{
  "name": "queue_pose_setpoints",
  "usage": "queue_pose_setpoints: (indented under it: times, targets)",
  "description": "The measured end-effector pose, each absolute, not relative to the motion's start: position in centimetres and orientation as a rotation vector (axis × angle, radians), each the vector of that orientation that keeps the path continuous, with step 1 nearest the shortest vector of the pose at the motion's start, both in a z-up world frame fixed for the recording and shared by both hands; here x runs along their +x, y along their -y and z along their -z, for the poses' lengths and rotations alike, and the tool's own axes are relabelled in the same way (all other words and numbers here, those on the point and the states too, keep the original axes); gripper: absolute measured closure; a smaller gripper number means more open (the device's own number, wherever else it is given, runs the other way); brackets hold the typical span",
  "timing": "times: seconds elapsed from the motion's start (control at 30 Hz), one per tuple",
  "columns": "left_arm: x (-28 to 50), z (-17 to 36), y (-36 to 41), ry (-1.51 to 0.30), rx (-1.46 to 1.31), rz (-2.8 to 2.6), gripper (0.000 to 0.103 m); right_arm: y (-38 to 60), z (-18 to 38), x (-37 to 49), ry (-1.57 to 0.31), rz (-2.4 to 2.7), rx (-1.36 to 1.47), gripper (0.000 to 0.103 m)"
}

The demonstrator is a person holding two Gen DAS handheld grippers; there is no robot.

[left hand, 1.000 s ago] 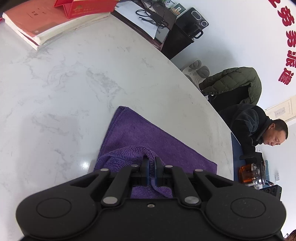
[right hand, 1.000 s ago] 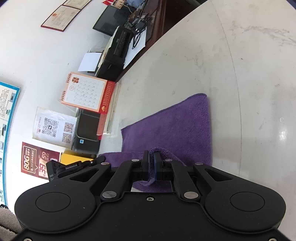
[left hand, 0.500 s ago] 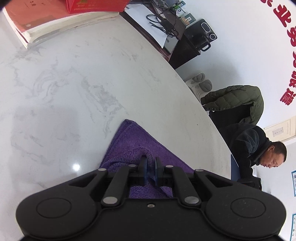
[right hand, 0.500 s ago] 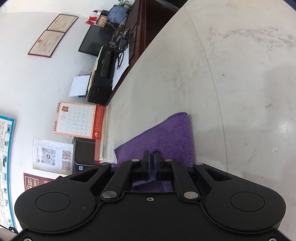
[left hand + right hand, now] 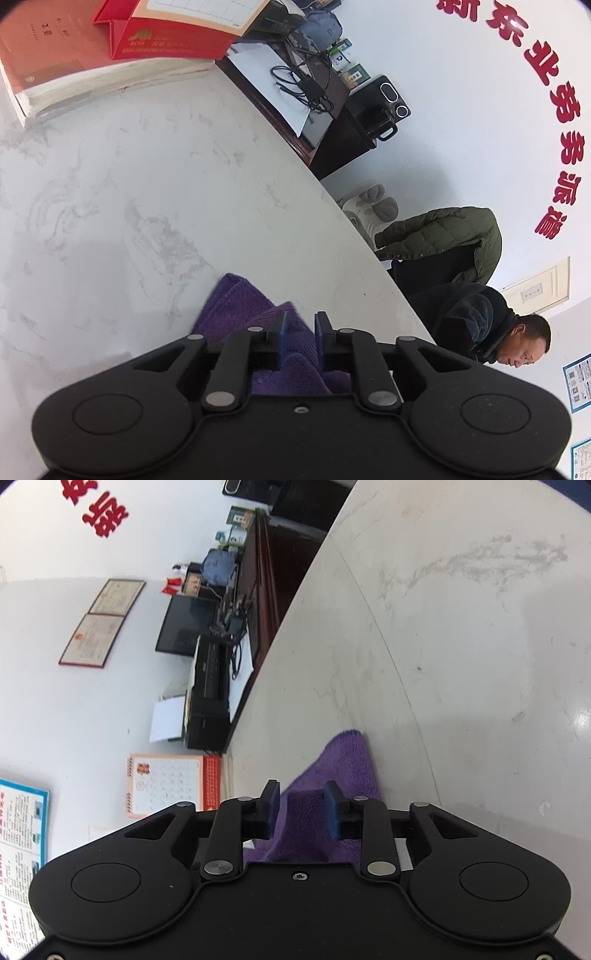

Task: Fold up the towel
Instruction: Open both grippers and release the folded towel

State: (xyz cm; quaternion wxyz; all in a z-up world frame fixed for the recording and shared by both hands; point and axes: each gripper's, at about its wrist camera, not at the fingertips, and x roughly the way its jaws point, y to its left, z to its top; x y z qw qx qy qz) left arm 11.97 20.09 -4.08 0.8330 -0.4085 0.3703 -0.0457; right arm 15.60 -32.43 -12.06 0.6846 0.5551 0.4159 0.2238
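Both the left gripper (image 5: 300,334) and the right gripper (image 5: 300,805), clenched on the purple towel (image 5: 236,308) half a second ago, now stand released above it, folded on the marble table (image 5: 110,206).

Fuzzy purple cloth towel (image 5: 236,310) on glossy, marbled white table (image 5: 110,206).
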Motion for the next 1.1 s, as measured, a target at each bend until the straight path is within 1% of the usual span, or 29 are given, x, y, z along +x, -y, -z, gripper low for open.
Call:
queue_pose_setpoints:
  times: [0.13, 0.27, 0.37, 0.47, 0.53, 0.6, 0.77, 0.9, 1.1]
  targets:
    - [11.8, 3.7, -19.9, -0.780, -0.826, 0.078, 0.089, 33.1, 11.9, 15.7, -0.891, -0.472, 1.232, 0.064]
    - [10.7, 2.5, -17.9, -0.798, -0.660, 0.126, 0.089, 32.8, 10.6, 15.5, -0.880, -0.465, 1.107, 0.064]
    - [10.0, 1.6, -16.3, -0.808, -0.535, 0.161, 0.089, 30.9, 8.0, 15.1, -0.865, -0.513, 0.867, 0.064]
    - [9.3, 0.8, -14.8, -0.818, -0.410, 0.196, 0.089, 26.4, 5.3, 14.1, -0.861, -0.622, 0.479, 0.064]
    - [9.6, 1.6, -12.7, -0.844, -0.292, 0.254, 0.089, 23.2, 3.8, 13.3, -0.849, -0.686, 0.218, 0.064]
    - [9.3, 2.4, -11.3, -0.871, -0.223, 0.289, 0.089, 19.3, 3.6, 12.0, -0.849, -0.752, -0.020, 0.064]
    - [9.2, 5.3, -9.4, -0.943, -0.083, 0.266, 0.089, 14.6, 5.3, 10.6, -0.876, -0.777, -0.322, 0.065]
    - [8.0, 6.0, -9.2, -0.943, -0.057, 0.271, 0.089, 14.6, 5.7, 9.8, -0.882, -0.773, -0.346, 0.064]
    - [4.1, 6.3, -9.3, -0.996, -0.062, 0.295, 0.089, 15.0, 5.7, 8.4, -0.924, -0.787, -0.332, 0.063]
